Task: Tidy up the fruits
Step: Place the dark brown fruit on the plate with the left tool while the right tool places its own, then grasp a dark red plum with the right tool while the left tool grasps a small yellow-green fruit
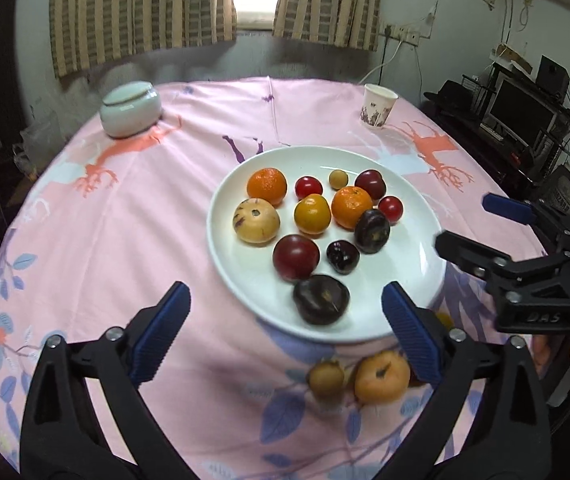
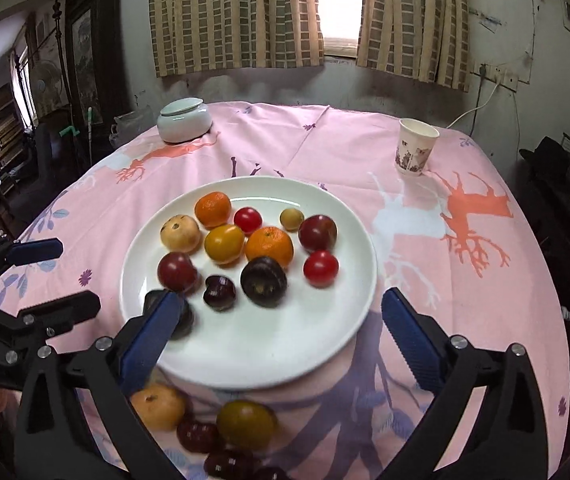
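Observation:
A white plate (image 1: 413,240) (image 2: 265,352) sits mid-table and holds several fruits: two oranges, red tomatoes, dark plums, a yellow fruit and a beige one. Loose fruits lie on the pink cloth in front of it, among them an orange-coloured fruit (image 1: 381,378) (image 2: 157,406), a small brown one (image 1: 327,378) and a yellow-green one (image 2: 247,424). My left gripper (image 1: 285,294) (image 2: 55,280) stands open over the plate's near edge, and nothing is between its blue pads. My right gripper (image 2: 280,298) (image 1: 481,226) is open too, empty, with its left pad in front of a dark plum.
A pale lidded jar (image 1: 131,108) (image 2: 184,120) stands at the far left of the table. A paper cup (image 1: 379,106) (image 2: 415,146) stands at the far right. Curtains and a wall lie behind, and shelves with a monitor (image 1: 521,116) stand off the right side.

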`<state>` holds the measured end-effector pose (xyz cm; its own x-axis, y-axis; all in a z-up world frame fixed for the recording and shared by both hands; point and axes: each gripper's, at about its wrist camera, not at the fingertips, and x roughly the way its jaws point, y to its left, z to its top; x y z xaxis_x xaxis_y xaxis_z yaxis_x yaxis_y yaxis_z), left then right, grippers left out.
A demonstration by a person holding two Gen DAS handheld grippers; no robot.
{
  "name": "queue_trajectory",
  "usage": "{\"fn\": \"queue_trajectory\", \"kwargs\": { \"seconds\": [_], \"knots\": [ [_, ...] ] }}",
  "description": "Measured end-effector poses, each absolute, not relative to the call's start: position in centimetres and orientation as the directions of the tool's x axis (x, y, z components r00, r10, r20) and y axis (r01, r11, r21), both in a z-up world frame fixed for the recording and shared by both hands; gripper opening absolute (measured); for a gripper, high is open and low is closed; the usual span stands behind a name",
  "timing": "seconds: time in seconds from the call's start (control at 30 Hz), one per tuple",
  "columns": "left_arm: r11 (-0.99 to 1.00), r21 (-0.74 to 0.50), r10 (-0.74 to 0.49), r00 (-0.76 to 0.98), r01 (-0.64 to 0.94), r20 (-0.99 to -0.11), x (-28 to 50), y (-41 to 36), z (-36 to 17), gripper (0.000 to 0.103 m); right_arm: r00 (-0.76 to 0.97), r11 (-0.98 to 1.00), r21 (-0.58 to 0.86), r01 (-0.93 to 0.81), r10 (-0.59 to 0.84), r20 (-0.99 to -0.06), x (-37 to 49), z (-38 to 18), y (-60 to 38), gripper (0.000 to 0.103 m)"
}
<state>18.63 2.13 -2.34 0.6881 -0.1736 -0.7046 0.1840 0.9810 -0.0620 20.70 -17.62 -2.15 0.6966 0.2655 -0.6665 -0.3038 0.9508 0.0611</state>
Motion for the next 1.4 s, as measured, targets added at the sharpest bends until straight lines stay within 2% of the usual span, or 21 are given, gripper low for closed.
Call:
{"fn": "queue_trajectory", "kwargs": {
  "seconds": [0.13,0.33,0.5,0.83,0.87,0.9,0.93,1.0,1.1,1.33,1.4],
  "knots": [
    [0.980,-0.068,-0.182,0.701,0.188,-0.689,14.6,2.3,-3.2,0.101,0.666,0.944,0.162,-0.287,0.318,-0.674,15.6,-3.4,-19.6,0.102],
    [0.969,-0.166,-0.244,0.632,0.182,-0.736,11.0,3.0,-6.4,0.101,0.660,0.962,0.160,-0.220,0.268,-0.702,9.1,-6.1,-20.7,0.102],
    [0.973,-0.154,-0.226,0.618,0.169,-0.753,10.1,3.1,-7.5,0.101,0.612,0.968,0.120,-0.220,0.232,-0.756,8.5,-7.9,-20.4,0.102],
    [0.974,-0.178,-0.225,0.607,0.138,-0.762,9.5,4.2,-7.8,0.101,0.607,0.969,0.081,-0.235,0.211,-0.766,9.7,-8.6,-20.8,0.102],
    [0.974,-0.182,-0.228,0.604,0.136,-0.764,9.6,4.3,-7.9,0.101,0.613,0.967,0.076,-0.242,0.214,-0.760,9.7,-8.6,-20.9,0.097],
    [0.973,-0.187,-0.231,0.602,0.136,-0.764,9.6,4.2,-7.9,0.101,0.614,0.965,0.077,-0.250,0.219,-0.758,10.0,-8.6,-20.9,0.085],
    [0.972,-0.192,-0.237,0.600,0.138,-0.764,9.6,4.2,-7.9,0.101,0.602,0.963,0.082,-0.256,0.225,-0.766,10.3,-8.8,-20.8,0.078],
    [0.969,-0.200,-0.246,0.596,0.145,-0.764,9.7,3.9,-7.8,0.101,0.569,0.958,0.103,-0.266,0.242,-0.785,11.0,-9.4,-20.7,0.054],
    [0.969,-0.187,-0.248,0.596,0.162,-0.764,9.6,3.3,-7.8,0.101,0.550,0.956,0.109,-0.273,0.248,-0.797,11.8,-10.0,-20.6,0.048],
    [0.967,-0.163,-0.250,0.582,0.197,-0.774,10.2,1.5,-8.0,0.101,0.538,0.950,0.098,-0.296,0.251,-0.805,12.9,-10.0,-20.1,0.048],
    [0.968,-0.152,-0.243,0.582,0.202,-0.776,10.5,1.0,-8.1,0.101,0.532,0.943,0.106,-0.315,0.268,-0.803,12.8,-10.0,-20.0,0.037]
  ]
}}
